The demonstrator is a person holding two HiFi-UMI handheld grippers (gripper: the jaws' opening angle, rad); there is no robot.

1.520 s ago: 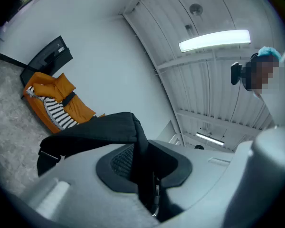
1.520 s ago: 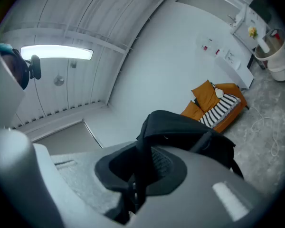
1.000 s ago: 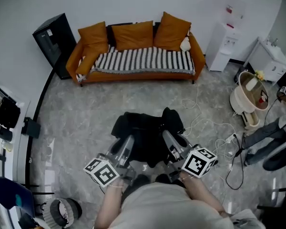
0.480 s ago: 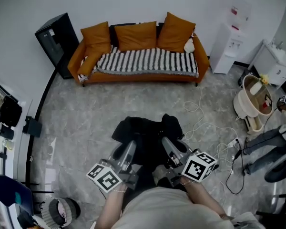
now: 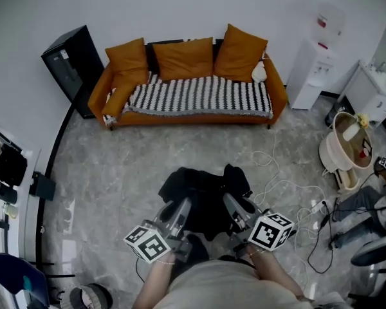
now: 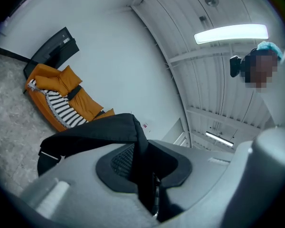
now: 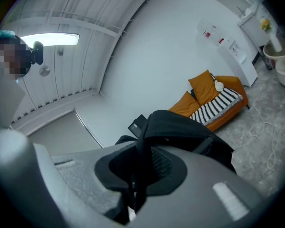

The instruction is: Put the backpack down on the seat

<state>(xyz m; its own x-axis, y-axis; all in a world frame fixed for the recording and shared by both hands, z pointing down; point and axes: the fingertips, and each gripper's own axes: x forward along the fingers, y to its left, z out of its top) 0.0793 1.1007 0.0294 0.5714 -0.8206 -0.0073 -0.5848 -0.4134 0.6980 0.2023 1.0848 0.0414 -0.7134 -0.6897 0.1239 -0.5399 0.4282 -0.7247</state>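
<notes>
A black backpack hangs in front of me above the grey floor, held from both sides. My left gripper is shut on a fold of its black fabric, which runs down between the pads. My right gripper is shut on the backpack's other side, a black strap pinched between its pads. The seat is an orange sofa with a black-and-white striped cover and three orange cushions, against the far wall, well beyond the backpack. It also shows in both gripper views, small and distant.
A black cabinet stands left of the sofa and a white water dispenser to its right. White cables lie on the floor at right, near a round cream stand. A bin sits at lower left.
The sofa has slid slightly lower and to the right in the head view, and looks a little nearer. Both grippers keep their hold on the backpack.
</notes>
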